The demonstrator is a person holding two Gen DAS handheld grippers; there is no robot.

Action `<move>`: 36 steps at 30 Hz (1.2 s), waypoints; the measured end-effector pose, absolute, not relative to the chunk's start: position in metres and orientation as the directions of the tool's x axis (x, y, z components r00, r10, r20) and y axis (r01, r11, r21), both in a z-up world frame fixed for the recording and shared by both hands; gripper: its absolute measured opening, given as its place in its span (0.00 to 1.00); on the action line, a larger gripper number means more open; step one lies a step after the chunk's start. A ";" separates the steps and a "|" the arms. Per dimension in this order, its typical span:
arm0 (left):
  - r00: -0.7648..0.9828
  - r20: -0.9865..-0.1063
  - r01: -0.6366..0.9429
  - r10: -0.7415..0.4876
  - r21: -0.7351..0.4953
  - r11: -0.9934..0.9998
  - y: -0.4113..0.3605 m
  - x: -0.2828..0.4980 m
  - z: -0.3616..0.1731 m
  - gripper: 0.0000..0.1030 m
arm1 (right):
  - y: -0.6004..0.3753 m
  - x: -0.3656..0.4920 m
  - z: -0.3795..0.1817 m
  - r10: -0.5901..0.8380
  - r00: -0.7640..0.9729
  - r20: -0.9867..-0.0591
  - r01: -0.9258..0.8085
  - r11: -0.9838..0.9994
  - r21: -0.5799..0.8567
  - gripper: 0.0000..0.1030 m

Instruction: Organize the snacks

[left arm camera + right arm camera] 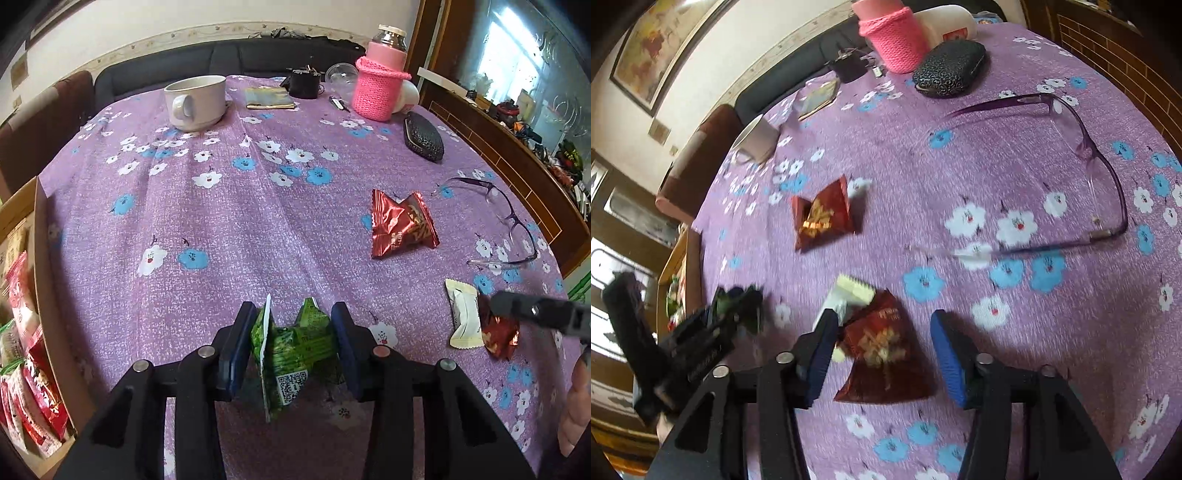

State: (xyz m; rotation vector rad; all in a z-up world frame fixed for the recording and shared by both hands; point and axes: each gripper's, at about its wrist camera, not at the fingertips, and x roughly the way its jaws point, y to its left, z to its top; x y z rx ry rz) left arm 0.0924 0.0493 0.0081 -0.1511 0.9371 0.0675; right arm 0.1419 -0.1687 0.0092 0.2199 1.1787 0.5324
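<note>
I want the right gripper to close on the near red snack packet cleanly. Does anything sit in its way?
Partly: the cream packet touches the red snack packet and lies against the right gripper's left finger, so it could get pinched too.

Green snack packet (295, 347) between left claw (293, 347) pads.

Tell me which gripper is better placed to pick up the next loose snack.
Right. The right gripper is open around a red packet on the tablecloth; the left gripper already holds a green packet.
</note>
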 end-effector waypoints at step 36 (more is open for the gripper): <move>0.636 -0.770 -0.106 -0.047 -0.148 0.983 0.051 0.089 0.020 0.40 | -0.163 0.113 0.035 0.557 0.408 -0.724 -0.427 0.817 0.388 0.08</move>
